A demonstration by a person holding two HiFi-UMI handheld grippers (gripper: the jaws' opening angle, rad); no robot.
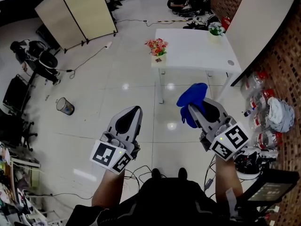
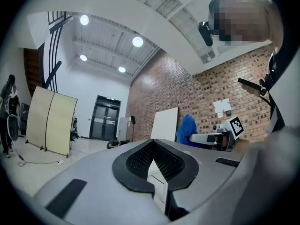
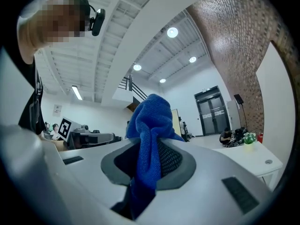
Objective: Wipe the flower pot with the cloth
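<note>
**Head view.** The left tool (image 1: pixel 133 109) and the right tool (image 1: pixel 194 108) point toward 12 o'clock over a glossy tiled floor (image 1: pixel 117 86). The left tool carries nothing. A blue cloth (image 1: pixel 192 99) bunches over the tip of the right tool. A white desk (image 1: pixel 193 51) stands at 12 o'clock, well apart from both tools. The flower pot (image 1: pixel 157 59), with pink and red blooms, sits at the desk's 9 o'clock edge. A small green plant (image 1: pixel 216 30) stands at its 1 o'clock corner. A waste bin (image 1: pixel 65 106) stands on the floor at 9 o'clock of the left tool, and a folding screen (image 1: pixel 77 13) at 11 o'clock.

**Left gripper view.** The left tool (image 2: pixel 153 146) has its jaws together, with nothing between them. At 2 o'clock the blue cloth (image 2: pixel 186 130) rises beside the right tool (image 2: pixel 218 138), before a brick wall (image 2: pixel 183 88).

**Right gripper view.** The right tool (image 3: pixel 151 149) is clamped on the blue cloth (image 3: pixel 150 125), which stands up in a fold above the jaws. The desk (image 3: pixel 255 157) lies at 3 o'clock. The small green plant (image 3: pixel 249 138) stands on it.
</note>
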